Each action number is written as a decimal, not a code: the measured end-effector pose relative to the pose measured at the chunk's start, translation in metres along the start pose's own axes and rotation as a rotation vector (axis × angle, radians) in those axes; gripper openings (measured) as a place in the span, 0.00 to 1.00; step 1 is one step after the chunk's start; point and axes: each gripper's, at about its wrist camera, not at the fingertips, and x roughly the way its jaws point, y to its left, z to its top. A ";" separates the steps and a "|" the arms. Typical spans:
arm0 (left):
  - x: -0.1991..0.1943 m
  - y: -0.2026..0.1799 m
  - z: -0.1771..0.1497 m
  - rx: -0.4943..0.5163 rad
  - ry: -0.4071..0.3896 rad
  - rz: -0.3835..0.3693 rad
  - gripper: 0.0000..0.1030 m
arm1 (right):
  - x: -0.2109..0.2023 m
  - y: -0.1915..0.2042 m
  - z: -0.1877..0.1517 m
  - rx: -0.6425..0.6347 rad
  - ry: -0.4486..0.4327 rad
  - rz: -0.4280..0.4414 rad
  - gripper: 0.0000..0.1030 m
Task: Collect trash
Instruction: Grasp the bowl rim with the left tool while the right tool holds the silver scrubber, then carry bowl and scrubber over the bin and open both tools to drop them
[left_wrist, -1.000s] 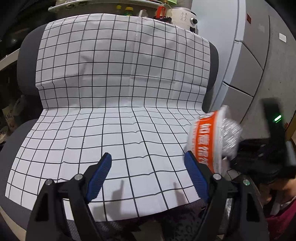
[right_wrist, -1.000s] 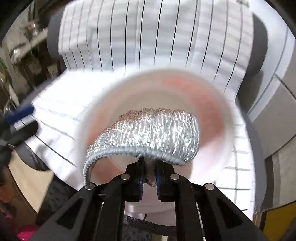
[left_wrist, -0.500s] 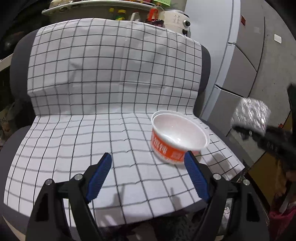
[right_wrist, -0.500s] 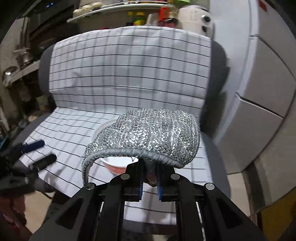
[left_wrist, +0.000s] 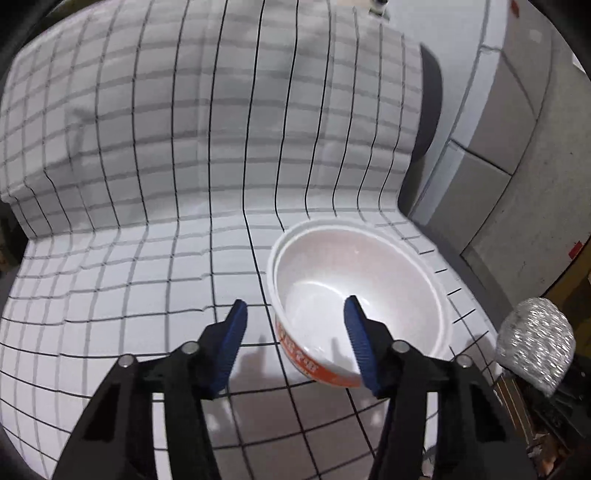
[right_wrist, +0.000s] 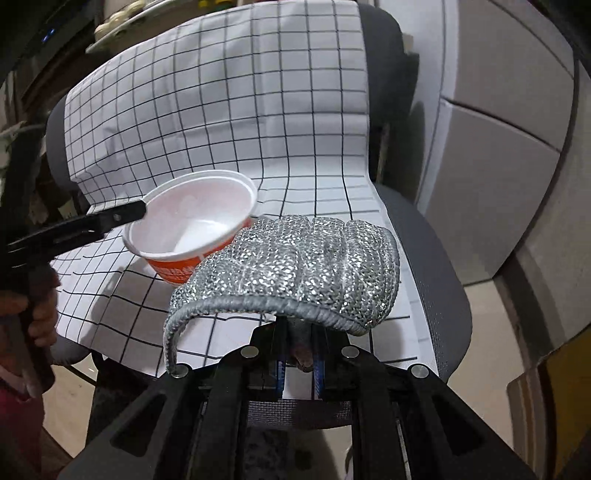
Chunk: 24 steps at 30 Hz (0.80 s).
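Both cameras sit on the grippers, tilted down at the chair seat from close in. The left view has the bowl (left_wrist: 354, 295) at its centre; the right view, from further right, sees that bowl (right_wrist: 192, 229) at 10 o'clock. Both share the checked cloth (left_wrist: 147, 258).

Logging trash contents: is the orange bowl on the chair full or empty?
Empty: the orange bowl shows only its bare white inside in both views, resting tilted on the checked cloth.

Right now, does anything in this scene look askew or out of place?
Yes. The orange-and-white paper bowl sits tilted on the grid-patterned cloth, empty, its near rim between the left gripper's closing jaws.
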 end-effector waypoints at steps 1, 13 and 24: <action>0.007 0.001 0.000 -0.010 0.018 -0.002 0.44 | 0.001 -0.003 -0.001 0.009 0.001 0.006 0.12; -0.013 -0.021 -0.015 0.080 -0.038 0.027 0.05 | -0.008 -0.007 -0.006 0.041 -0.021 0.036 0.13; -0.081 -0.032 -0.038 0.154 -0.160 0.032 0.04 | -0.052 0.007 -0.015 0.037 -0.094 0.028 0.13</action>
